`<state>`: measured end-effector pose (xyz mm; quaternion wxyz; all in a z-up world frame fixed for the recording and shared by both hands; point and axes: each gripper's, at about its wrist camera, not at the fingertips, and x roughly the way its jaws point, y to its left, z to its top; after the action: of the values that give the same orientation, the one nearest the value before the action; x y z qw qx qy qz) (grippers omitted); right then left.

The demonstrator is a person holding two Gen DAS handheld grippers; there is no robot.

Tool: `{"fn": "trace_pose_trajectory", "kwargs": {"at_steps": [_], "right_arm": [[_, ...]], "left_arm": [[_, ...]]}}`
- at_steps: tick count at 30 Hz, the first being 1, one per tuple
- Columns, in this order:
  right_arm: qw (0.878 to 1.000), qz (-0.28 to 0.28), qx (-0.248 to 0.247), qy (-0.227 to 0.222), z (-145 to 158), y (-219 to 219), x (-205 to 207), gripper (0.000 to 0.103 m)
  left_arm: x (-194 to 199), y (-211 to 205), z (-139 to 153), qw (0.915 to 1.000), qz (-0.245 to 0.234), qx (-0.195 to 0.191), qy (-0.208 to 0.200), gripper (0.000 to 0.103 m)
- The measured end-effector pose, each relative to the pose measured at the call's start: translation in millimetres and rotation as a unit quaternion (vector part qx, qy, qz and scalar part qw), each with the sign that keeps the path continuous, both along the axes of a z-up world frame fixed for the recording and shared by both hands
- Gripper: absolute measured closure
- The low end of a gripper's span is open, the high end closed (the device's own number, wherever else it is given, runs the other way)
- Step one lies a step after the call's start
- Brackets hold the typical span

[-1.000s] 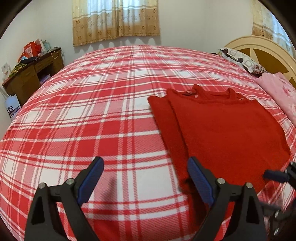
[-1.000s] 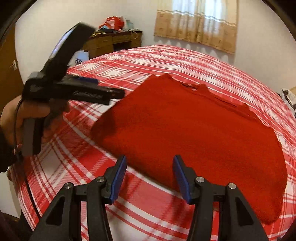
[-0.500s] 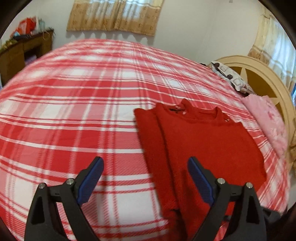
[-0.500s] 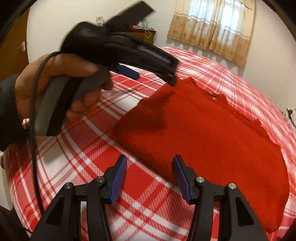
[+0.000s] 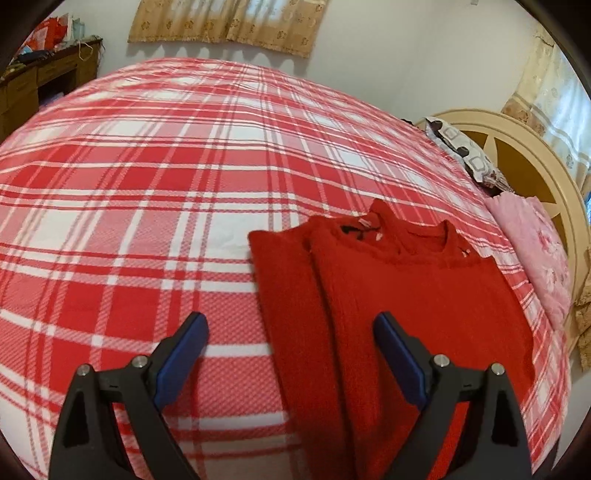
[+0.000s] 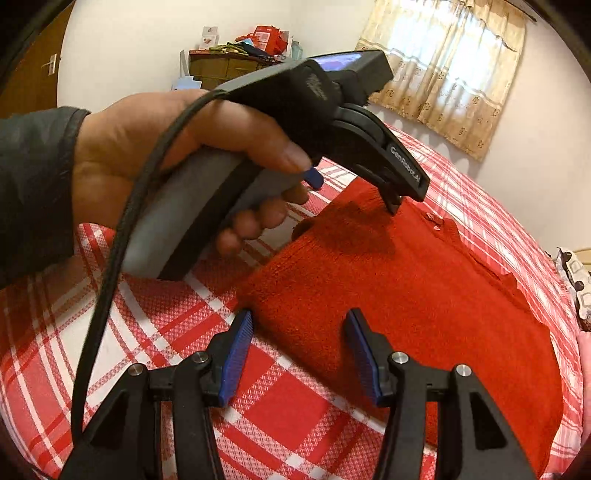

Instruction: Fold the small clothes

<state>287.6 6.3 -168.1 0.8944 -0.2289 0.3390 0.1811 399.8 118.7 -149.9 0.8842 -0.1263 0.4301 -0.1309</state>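
A red knitted sweater (image 5: 399, 295) lies flat on the red and white plaid bed cover (image 5: 147, 184), with one side folded in along its left edge. It also shows in the right wrist view (image 6: 406, 295). My left gripper (image 5: 290, 332) is open and empty, hovering above the sweater's folded left edge. My right gripper (image 6: 299, 332) is open and empty, just above the sweater's near hem. In the right wrist view a hand holds the left gripper's body (image 6: 325, 110) over the sweater's far left part.
A cream headboard (image 5: 517, 147) stands at the right, with a patterned pillow (image 5: 461, 151) and a pink cloth (image 5: 535, 251) in front of it. A wooden desk (image 5: 40, 77) with clutter stands at the far left. Curtains (image 5: 229, 22) hang on the back wall.
My left gripper has swung right and forward over the sweater. In the right wrist view its body now looms larger and closer. My right gripper has moved slightly nearer the hem.
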Motion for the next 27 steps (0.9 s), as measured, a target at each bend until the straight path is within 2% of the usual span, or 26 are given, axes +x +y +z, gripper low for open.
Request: {"fn": "trace_pose_trajectory", "kwargs": {"at_steps": [4, 7, 8, 9, 11, 16, 17, 18, 22, 25, 27], "right_arm": [[1.0, -0.008, 0.003, -0.001, 0.3, -0.7, 4.6, 0.05], [1.0, -0.016, 0.004, -0.005, -0.5, -0.6, 4.5, 0.05], [1.0, -0.017, 0.004, -0.007, 0.0, -0.2, 4.1, 0.054], [1.0, -0.016, 0.002, -0.009, 0.3, 1.3, 3.4, 0.062], [1.0, -0.01, -0.005, -0.013, 0.1, 6.5, -2.1, 0.065], [1.0, -0.004, -0.011, -0.014, 0.3, 12.0, -6.1, 0.078], [1.0, -0.003, -0.009, -0.012, 0.4, 11.7, -5.8, 0.089], [1.0, -0.001, -0.008, -0.012, 0.9, 11.7, -6.5, 0.094], [1.0, 0.002, -0.002, -0.017, 6.3, 8.1, -13.5, 0.096], [1.0, 0.001, 0.007, -0.019, 12.5, 0.8, -19.6, 0.096], [1.0, -0.003, 0.019, -0.02, 17.8, -6.2, -22.1, 0.096]], "left_arm": [[7.4, -0.1, -3.0, 1.0, -0.002, -0.005, 0.0, 0.01], [11.0, -1.0, -2.4, 0.9997, -0.014, -0.018, -0.005, 0.022], [11.9, -1.9, -2.4, 0.9997, -0.016, -0.019, -0.004, 0.024], [12.6, -3.0, -1.7, 0.9997, -0.017, -0.019, -0.006, 0.03], [14.9, -5.7, -2.2, 0.999, -0.034, -0.03, -0.004, 0.045], [18.8, -5.3, -3.5, 0.9984, -0.034, -0.044, 0.002, 0.048], [18.9, -3.3, -4.0, 0.998, -0.034, -0.053, 0.004, 0.051], [19.1, -2.1, -4.6, 0.9975, -0.036, -0.061, 0.005, 0.058], [19.8, 4.6, -5.7, 0.994, -0.042, -0.1, 0.011, 0.084], [19.8, 11.9, -3.7, 0.9904, -0.034, -0.132, 0.024, 0.088], [18.3, 12.4, -1.0, 0.9896, -0.032, -0.138, 0.027, 0.088]]}}
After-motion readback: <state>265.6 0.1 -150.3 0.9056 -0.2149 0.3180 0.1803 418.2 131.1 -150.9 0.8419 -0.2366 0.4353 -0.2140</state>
